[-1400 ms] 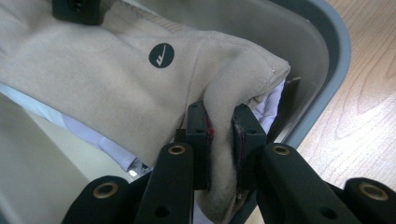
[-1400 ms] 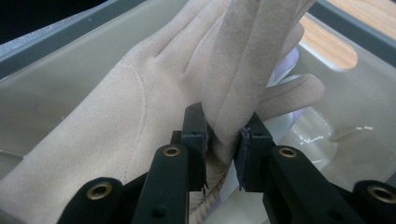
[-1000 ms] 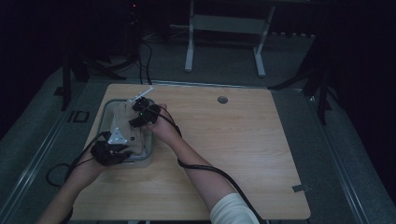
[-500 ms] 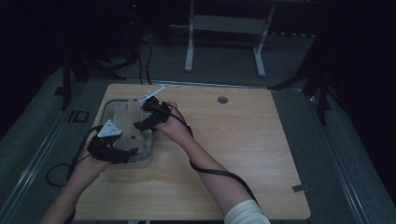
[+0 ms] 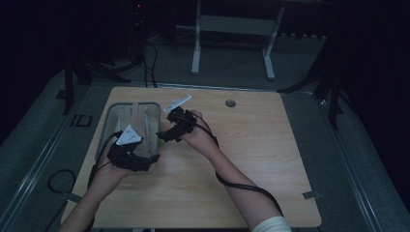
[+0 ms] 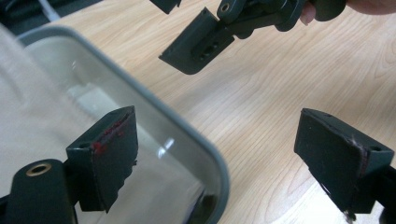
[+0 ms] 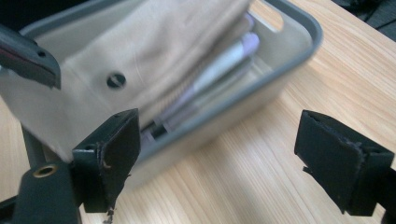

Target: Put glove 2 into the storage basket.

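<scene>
Both grippers, left gripper (image 5: 153, 157) and right gripper (image 5: 162, 135), gaped empty, jaws just opened; the right gripper view revealed beige cloth (image 7: 154, 51) inside the clear box (image 7: 299, 46) ahead.

Folded cloth (image 7: 154, 51) inside bin (image 5: 112, 112) at table's (image 5: 270, 159) left, claws beside its near-right corner

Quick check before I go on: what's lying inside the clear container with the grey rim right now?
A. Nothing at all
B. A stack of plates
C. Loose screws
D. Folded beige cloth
D. The right gripper view shows folded beige cloth with a small dark stud on it filling the clear container, and the high view shows pale folds inside it too.
</scene>
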The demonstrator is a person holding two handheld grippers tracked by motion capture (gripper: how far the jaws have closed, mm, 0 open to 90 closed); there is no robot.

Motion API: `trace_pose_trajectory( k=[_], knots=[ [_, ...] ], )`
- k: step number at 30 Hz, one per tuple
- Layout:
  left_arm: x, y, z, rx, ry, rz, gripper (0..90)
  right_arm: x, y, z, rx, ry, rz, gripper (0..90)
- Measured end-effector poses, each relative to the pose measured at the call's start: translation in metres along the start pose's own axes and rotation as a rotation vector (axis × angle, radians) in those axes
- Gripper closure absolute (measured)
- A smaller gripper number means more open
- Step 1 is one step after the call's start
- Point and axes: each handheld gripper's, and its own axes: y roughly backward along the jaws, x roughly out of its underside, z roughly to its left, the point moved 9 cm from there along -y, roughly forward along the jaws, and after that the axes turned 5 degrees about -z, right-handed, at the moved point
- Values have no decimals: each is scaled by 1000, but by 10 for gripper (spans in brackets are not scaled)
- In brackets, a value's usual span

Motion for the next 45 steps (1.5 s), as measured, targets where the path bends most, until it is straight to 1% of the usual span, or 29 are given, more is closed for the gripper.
trace_pose_trajectory(
  k=[1,4,6,7,8,10,12,13,14,15,17,19,21,23,25,28,30,31,33,36,37,39,40,42,43,45],
  knots=[
    [0,-2,-4,8,-6,4,140,4,4,-1,1,-4,-1,145],
    [-2,-8,-14,32,-12,-4,140,15,12,-5,11,6,7,145],
    [-2,-12,-22,61,-13,-11,140,22,17,-6,14,7,8,145],
    [-3,-14,-26,68,-11,-14,140,26,20,-7,17,7,5,145],
    [-3,-16,-28,73,-15,-15,140,30,23,-7,17,3,2,145],
    [-3,-21,-37,104,-15,-20,140,38,26,-8,16,-2,0,147],
    [-2,-25,-42,108,-22,-16,140,48,29,-9,16,-10,1,148],
    [-2,-27,-44,114,-32,-13,140,52,30,-10,19,-13,2,148],
    [-2,-30,-48,133,-30,-16,141,57,31,-11,23,-16,3,148],
    [-1,-31,-50,141,-26,-15,141,63,33,-13,23,-18,5,148],
    [1,-37,-57,160,-35,-8,140,72,35,-15,32,-29,-2,148],
    [4,-42,-61,171,-53,4,140,80,38,-16,27,-47,-8,148],
    [9,-49,-68,202,-42,7,140,88,40,-16,13,-64,-18,148],
    [15,-56,-75,232,-44,23,140,98,41,-15,8,-62,-11,148],
    [19,-62,-81,247,-54,34,140,107,41,-15,4,-54,-2,148],
    [25,-70,-91,279,-62,31,140,116,43,-15,-1,-63,-8,148],
    [27,-75,-95,291,-75,23,140,120,46,-15,-10,-72,-27,148],
    [28,-77,-96,297,-74,19,140,123,47,-14,-10,-67,-33,147],
    [30,-82,-101,325,-65,11,140,129,49,-13,-11,-50,-39,145],
    [34,-88,-106,340,-77,16,140,136,52,-14,-6,-48,-43,144],
    [36,-90,-108,346,-87,23,140,139,54,-15,-2,-53,-44,144],
    [36,-91,-109,349,-91,16,140,145,57,-17,0,-64,-55,143],
    [37,-92,-110,350,-89,14,140,148,58,-18,1,-67,-55,142],
    [38,-94,-111,360,-86,6,140,155,58,-18,4,-59,-46,138],
    [38,-95,-111,365,-80,4,140,159,59,-18,5,-60,-36,138],
    [40,-97,-112,377,-75,6,140,165,58,-18,14,-46,-24,135]
  ],
)
